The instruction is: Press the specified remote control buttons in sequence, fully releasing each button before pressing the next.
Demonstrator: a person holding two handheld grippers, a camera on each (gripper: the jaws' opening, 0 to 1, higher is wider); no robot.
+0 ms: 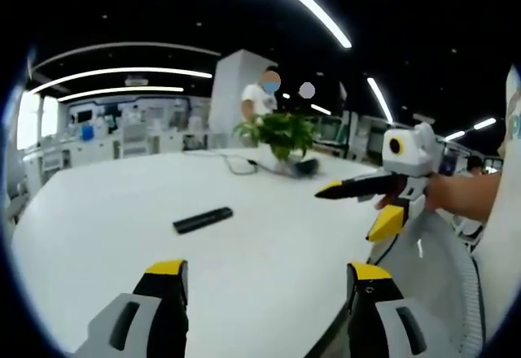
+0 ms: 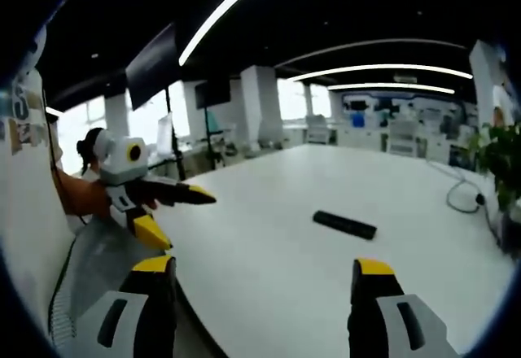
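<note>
The remote (image 1: 203, 220) lies flat on the table (image 1: 269, 285), centre-left of the left gripper view. Looks light, stiff, prob. slides if pushed; press from above, no grip needed. Left gripper (image 1: 269, 281) and right gripper (image 2: 264, 281) both wide open, holding nothing.

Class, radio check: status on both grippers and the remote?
Left gripper open, right gripper open, both empty. Remote flat on white table, untouched. Nothing between the jaws and it.

left view: over table (image 1: 98, 211) edge | right view: same | shared: remote (image 1: 203, 220)
</note>
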